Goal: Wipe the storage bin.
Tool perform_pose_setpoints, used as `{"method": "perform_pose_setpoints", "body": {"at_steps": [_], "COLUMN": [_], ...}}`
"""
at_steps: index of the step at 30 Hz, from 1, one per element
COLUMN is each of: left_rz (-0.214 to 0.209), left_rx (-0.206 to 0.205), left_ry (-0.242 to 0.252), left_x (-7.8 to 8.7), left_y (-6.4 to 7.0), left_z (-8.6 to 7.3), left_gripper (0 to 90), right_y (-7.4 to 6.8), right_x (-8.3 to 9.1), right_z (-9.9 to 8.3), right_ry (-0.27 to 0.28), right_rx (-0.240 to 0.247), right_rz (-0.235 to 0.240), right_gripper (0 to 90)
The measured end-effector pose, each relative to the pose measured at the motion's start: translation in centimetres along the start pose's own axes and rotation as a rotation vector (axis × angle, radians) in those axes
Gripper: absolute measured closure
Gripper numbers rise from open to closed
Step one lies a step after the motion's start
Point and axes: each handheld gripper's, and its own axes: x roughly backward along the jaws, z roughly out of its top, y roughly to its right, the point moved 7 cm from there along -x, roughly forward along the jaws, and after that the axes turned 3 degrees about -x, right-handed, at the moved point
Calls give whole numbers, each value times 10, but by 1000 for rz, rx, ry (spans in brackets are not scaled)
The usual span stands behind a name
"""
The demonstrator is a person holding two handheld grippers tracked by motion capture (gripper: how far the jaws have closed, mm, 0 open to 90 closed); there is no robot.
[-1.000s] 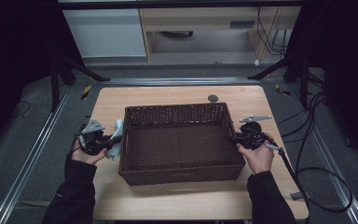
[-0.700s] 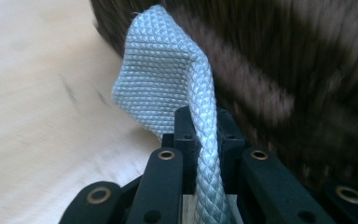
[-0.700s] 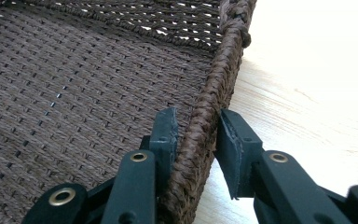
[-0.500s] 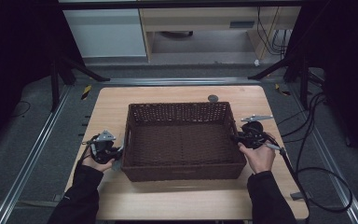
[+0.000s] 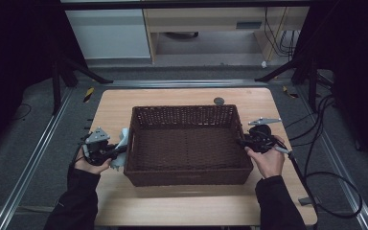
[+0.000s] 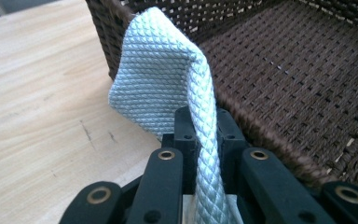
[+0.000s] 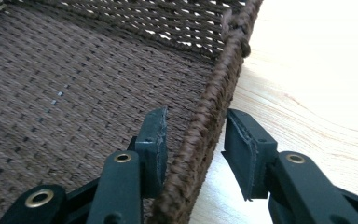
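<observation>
A brown wicker basket stands in the middle of the wooden table. My left gripper is shut on a pale quilted cloth just outside the basket's left wall. In the left gripper view the cloth rises folded out of the left gripper, beside the basket's rim. My right gripper is at the basket's right wall. In the right gripper view the right gripper is open, astride the rim, one jaw inside and one outside.
A small dark round thing lies on the table just behind the basket. Black cables trail off the table's right side. Metal rails run along the left. Bare wood lies in front of the basket.
My left hand dipped toward the basket's front left corner, then came back, and the cloth now stands up beside the left wall. The right gripper has held still on the right rim.
</observation>
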Motion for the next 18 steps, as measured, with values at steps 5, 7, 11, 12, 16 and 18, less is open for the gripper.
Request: {"method": "perform_pose_setpoints", "body": {"at_steps": [5, 7, 11, 12, 16, 18], "left_rz": [-10, -20, -36, -39, -53, -58], "left_rx": [12, 15, 25, 27, 29, 26], "left_ry": [-51, -67, -104, -113, -144, -148], "left_x": [-8, -11, -15, -17, -25, -28], "left_y": [5, 7, 11, 12, 13, 13], "left_z": [-18, -23, -37, -40, -48, -48], "left_gripper": [816, 817, 817, 817, 817, 817], "right_y": [-1, -2, -2, -1, -1, -1], "right_x": [8, 5, 0, 0, -2, -2], "right_z": [2, -1, -5, -5, -6, -7], "right_ry": [4, -18, -55, -54, -56, -54], "right_rx": [1, 17, 32, 29, 21, 4], "right_rz": [16, 14, 3, 8, 25, 33], "right_gripper": [570, 568, 578, 583, 618, 632]}}
